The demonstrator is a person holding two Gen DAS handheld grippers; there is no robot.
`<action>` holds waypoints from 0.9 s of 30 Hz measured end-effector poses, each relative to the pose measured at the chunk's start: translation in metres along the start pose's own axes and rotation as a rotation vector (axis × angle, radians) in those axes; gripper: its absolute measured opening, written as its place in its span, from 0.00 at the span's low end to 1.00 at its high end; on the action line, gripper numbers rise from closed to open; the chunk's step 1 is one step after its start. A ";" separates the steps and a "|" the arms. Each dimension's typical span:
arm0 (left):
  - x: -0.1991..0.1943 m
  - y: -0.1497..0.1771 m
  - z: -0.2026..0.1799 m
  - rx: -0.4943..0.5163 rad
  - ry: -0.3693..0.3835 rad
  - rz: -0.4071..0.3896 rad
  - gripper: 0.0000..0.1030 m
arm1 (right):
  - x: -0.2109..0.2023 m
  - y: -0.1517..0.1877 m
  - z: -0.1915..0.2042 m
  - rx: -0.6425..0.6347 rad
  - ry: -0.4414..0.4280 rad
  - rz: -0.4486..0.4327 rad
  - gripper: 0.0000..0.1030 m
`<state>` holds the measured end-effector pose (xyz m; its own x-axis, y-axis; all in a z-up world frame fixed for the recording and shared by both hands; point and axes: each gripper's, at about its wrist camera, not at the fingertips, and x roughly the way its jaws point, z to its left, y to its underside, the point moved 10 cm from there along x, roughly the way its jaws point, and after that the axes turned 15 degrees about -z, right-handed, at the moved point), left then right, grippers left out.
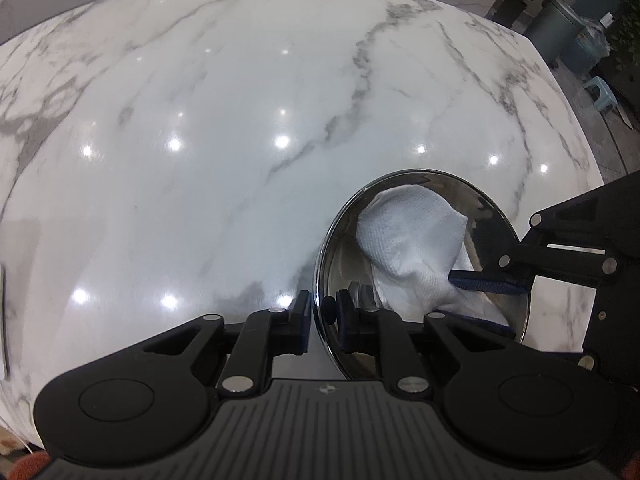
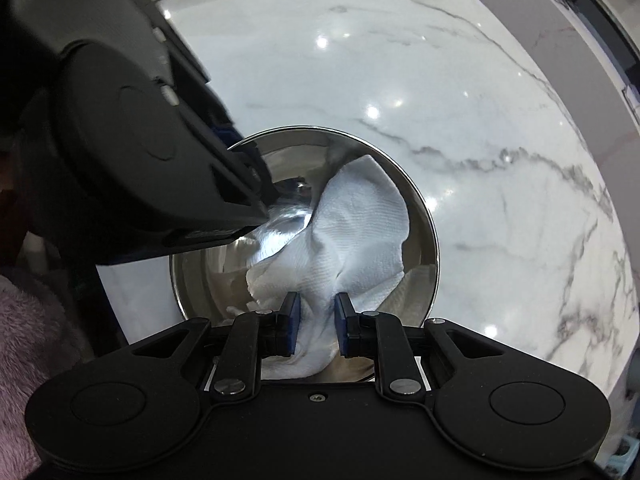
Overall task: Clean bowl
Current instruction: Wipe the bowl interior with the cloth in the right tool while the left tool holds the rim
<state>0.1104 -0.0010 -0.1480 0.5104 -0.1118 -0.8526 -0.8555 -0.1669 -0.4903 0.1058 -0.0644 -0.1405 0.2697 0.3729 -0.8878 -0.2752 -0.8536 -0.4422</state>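
Below me, a glossy white marble countertop with grey veins (image 1: 240, 128) spreads wide, and the round polished steel bowl (image 2: 424, 216) stands on it near my edge. Inside the bowl lies a crumpled white paper towel (image 2: 352, 236), draped from the far wall down toward me. My left gripper (image 1: 323, 314) clamps the bowl's left rim, one blue pad outside the wall and the other inside, the jaws pressed nearly together on the thin metal. My right gripper (image 2: 316, 320) points down into the bowl and pinches the near end of the towel, bunched between its blue pads. At the lower left of the right wrist view shows a fuzzy mauve sleeve (image 2: 36, 344).
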 end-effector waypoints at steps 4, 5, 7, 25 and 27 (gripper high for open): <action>0.000 0.011 -0.002 -0.036 0.029 0.042 0.17 | -0.001 0.001 -0.003 0.037 -0.017 -0.016 0.16; 0.000 0.013 -0.003 -0.044 0.037 0.046 0.17 | -0.002 0.001 -0.003 0.044 -0.022 -0.021 0.16; -0.001 0.016 -0.004 -0.056 0.047 0.049 0.17 | -0.003 0.002 -0.004 0.059 -0.031 -0.033 0.16; 0.000 0.002 -0.004 0.028 -0.013 -0.006 0.12 | -0.009 -0.007 0.019 0.311 -0.275 -0.083 0.17; 0.001 0.001 -0.003 0.033 -0.011 -0.006 0.12 | -0.008 -0.005 0.022 0.272 -0.267 -0.068 0.17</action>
<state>0.1099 -0.0045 -0.1485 0.5144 -0.1006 -0.8516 -0.8551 -0.1355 -0.5005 0.0844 -0.0553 -0.1338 0.0565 0.5377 -0.8412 -0.5093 -0.7092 -0.4875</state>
